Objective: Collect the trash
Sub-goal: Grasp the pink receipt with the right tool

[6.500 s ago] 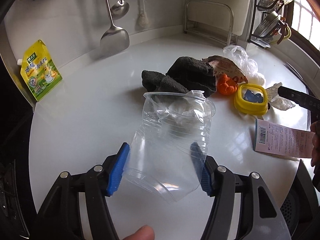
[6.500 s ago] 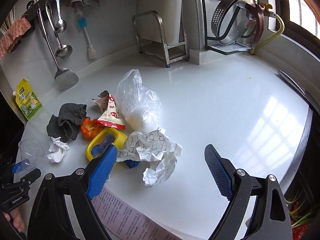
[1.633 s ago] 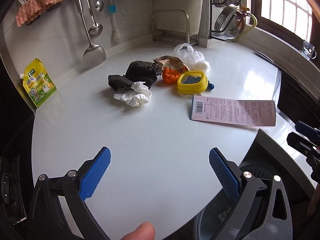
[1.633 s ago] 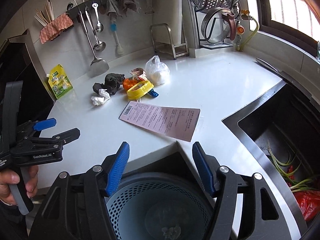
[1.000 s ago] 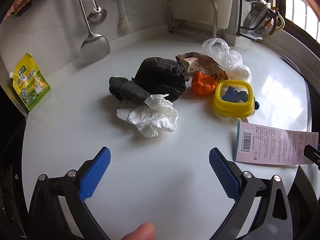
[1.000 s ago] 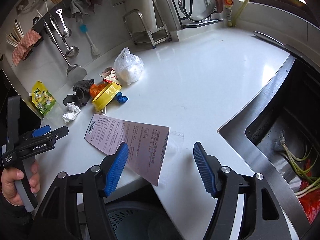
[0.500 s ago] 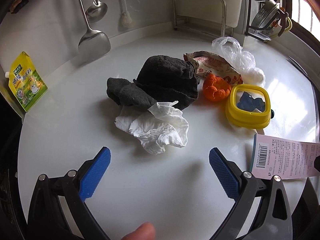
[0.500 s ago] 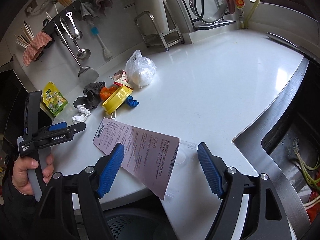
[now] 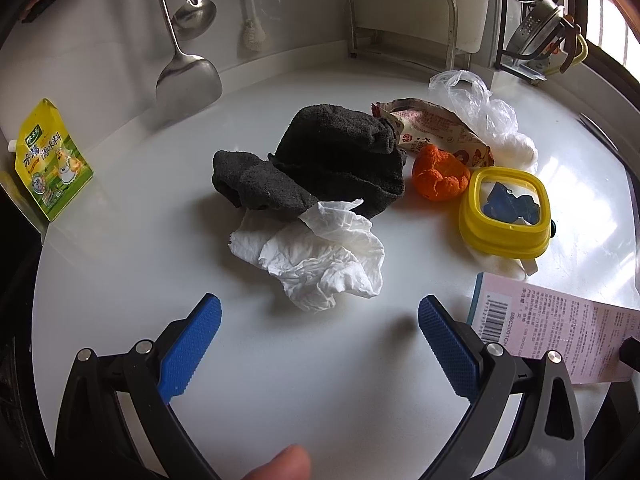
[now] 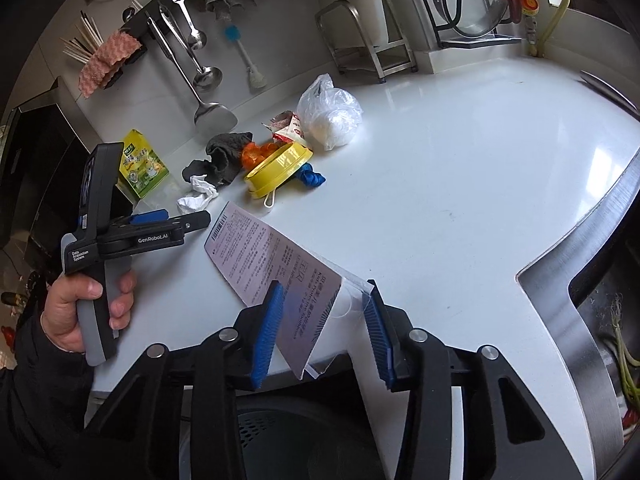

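A crumpled white tissue lies on the white counter just ahead of my open, empty left gripper. Behind it are a dark grey cloth, orange peel, a snack wrapper, a clear plastic bag and a yellow lid. A pink printed package lies at the counter's front edge, its near end overhanging between the fingers of my open right gripper. The left gripper also shows in the right wrist view, near the tissue.
A grey bin sits below the counter edge under my right gripper. A sink is at the right. A yellow-green pouch leans at the left wall. Utensils hang behind, and a metal rack stands at the back.
My left gripper has moved forward, closer to the tissue. My right gripper has narrowed and moved in around the overhanging end of the pink package.
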`<state>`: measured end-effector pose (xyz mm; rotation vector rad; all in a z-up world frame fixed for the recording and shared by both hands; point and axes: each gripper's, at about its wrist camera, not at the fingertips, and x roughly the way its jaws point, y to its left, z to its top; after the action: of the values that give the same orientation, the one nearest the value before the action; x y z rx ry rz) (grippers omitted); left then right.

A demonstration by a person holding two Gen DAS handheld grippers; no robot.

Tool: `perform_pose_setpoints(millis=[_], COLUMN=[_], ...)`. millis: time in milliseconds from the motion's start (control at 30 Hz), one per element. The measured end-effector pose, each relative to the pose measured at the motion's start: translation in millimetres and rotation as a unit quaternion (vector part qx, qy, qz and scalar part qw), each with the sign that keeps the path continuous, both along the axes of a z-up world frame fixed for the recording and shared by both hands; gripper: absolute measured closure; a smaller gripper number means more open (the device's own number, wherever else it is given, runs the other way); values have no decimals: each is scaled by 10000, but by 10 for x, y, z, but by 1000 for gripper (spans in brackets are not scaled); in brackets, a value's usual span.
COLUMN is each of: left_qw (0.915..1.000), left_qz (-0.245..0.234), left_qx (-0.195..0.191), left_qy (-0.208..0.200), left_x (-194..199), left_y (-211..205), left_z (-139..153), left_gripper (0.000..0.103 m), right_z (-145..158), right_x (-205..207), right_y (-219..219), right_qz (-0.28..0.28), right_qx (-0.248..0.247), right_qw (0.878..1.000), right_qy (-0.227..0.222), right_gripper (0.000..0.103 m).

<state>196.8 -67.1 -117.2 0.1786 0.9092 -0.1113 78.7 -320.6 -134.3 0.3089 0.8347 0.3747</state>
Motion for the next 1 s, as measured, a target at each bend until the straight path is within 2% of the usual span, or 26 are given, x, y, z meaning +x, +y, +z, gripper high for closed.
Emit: perform_pose_setpoints(millis=[67, 100, 167, 267, 400, 500, 633, 867, 900, 1000], left_qw=[10000, 10000, 10000, 10000, 10000, 10000, 10000, 10000, 10000, 10000], left_qz=[-10, -10, -13, -11, -17, -17, -38, -3, -2, -13], left_qx=[-6, -6, -17, -26, -27, -30, -33, -67, -67, -69], left_qy=[-16, -25, -25, -30, -31, -31, -24, -25, -24, -13], left_x=[-6, -8, -9, -16, -29, -36, -42, -37, -39, -36], left_y=[3, 3, 7, 13, 14, 15, 4, 26, 29, 29], left_z=[10, 16, 23, 35, 42, 44, 50, 60, 58, 52], left_gripper=[6, 6, 6, 6, 6, 6, 6, 6, 6, 6], right_z=[13, 18, 49, 103, 237, 303, 316, 111, 84, 51], right_x=[-15, -21, -44, -50, -85, -77, 4, 184, 199, 297], right_y=[27, 36, 27, 34, 198, 403, 638, 864, 864, 746], right_qz=[109, 156, 80, 189, 535, 920, 1502, 2104, 2110, 2016], right_qx=[-124, -142, -224, -308, -1032, -1728, -2408, -2990, -2966, -2511], right_qw=[9999, 9998, 9996, 9991, 9922, 9788, 9564, 9296, 9304, 9463], right_qy=[-29, -41, -130, -205, -452, -605, -692, -462, -435, -273], right_gripper=[63, 50, 32, 31, 28, 27, 27, 27, 27, 30])
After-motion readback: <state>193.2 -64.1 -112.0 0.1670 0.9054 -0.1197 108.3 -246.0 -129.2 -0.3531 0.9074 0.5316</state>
